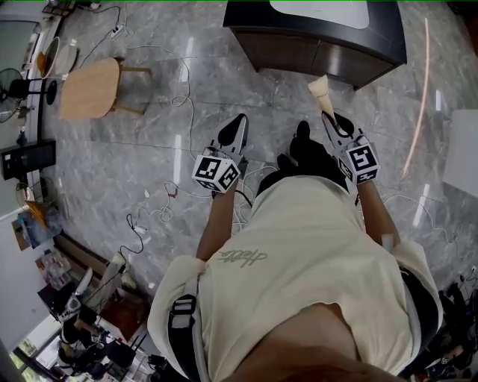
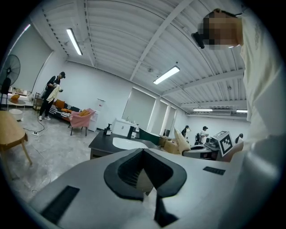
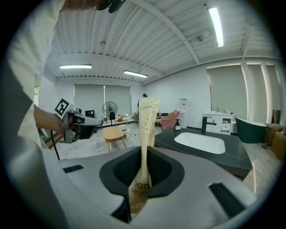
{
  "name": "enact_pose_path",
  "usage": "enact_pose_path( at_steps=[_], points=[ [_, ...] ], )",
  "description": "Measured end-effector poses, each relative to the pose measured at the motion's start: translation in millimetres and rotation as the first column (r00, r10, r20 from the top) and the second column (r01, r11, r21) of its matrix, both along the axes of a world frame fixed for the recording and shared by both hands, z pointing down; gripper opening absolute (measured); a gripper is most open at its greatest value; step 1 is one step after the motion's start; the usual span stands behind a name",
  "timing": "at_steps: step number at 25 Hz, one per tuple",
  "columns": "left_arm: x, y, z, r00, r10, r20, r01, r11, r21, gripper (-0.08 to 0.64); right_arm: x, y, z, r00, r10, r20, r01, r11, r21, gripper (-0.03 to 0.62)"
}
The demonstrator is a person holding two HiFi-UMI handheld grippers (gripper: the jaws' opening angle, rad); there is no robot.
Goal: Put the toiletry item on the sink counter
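A cream toiletry tube [image 1: 323, 93] stands up out of my right gripper [image 1: 334, 123], whose jaws are shut on its lower part. In the right gripper view the tube [image 3: 145, 129] rises upright between the jaws of the right gripper [image 3: 143, 154]. The dark sink counter [image 1: 381, 41] with a white basin [image 1: 321, 11] stands just ahead on the floor; the right gripper view shows the sink counter [image 3: 237, 159] to the right, a short way off. My left gripper [image 1: 236, 123] hangs level beside it with its jaws together and nothing held. In the left gripper view the jaws of the left gripper [image 2: 143, 152] meet at the tip.
A round wooden table [image 1: 89, 88] stands to the left. White cables [image 1: 153, 213] trail over the grey marble floor. A pink chair [image 2: 81, 118], a standing fan [image 3: 109, 108] and a dark green tub [image 3: 252, 129] are further off. People stand at the back.
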State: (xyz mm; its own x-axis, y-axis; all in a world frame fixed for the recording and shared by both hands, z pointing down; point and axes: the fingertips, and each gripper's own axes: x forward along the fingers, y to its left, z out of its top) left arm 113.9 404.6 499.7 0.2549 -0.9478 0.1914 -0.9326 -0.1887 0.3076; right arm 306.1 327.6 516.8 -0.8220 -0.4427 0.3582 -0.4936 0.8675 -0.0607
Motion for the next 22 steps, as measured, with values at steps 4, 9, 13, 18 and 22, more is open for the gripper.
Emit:
enact_pose_path(
  at_steps=[4, 9, 13, 18, 22],
  points=[
    [-15.2, -36.1, -7.4, 1.000, -0.010, 0.019, 0.010, 1.000, -0.001, 0.003, -23.6, -38.3, 2.8, 1.000, -0.022, 0.021, 0.022, 1.000, -0.002, 0.026],
    [-29.3, -78.9, -32.5, 0.997, -0.039, 0.060, 0.038, 0.999, 0.024, 0.003, -46.6, -88.0, -5.8, 0.996, -0.062, 0.058, 0.061, 0.998, 0.018, 0.026],
    [-42.9, -112.6, -49.1, 0.994, -0.071, 0.086, 0.068, 0.997, 0.034, 0.003, -61.4, -121.9, -18.2, 0.992, -0.099, 0.083, 0.096, 0.995, 0.040, 0.026],
    [-29.9, -154.3, -57.4, 0.992, -0.057, 0.115, 0.054, 0.998, 0.026, 0.003, -57.8, -161.2, -7.8, 0.989, -0.120, 0.082, 0.120, 0.993, 0.006, 0.026],
    [-24.6, -174.8, -59.5, 0.992, -0.052, 0.116, 0.048, 0.998, 0.038, 0.003, -56.3, -178.7, 11.0, 0.989, -0.136, 0.064, 0.138, 0.990, -0.023, 0.026]
  ],
)
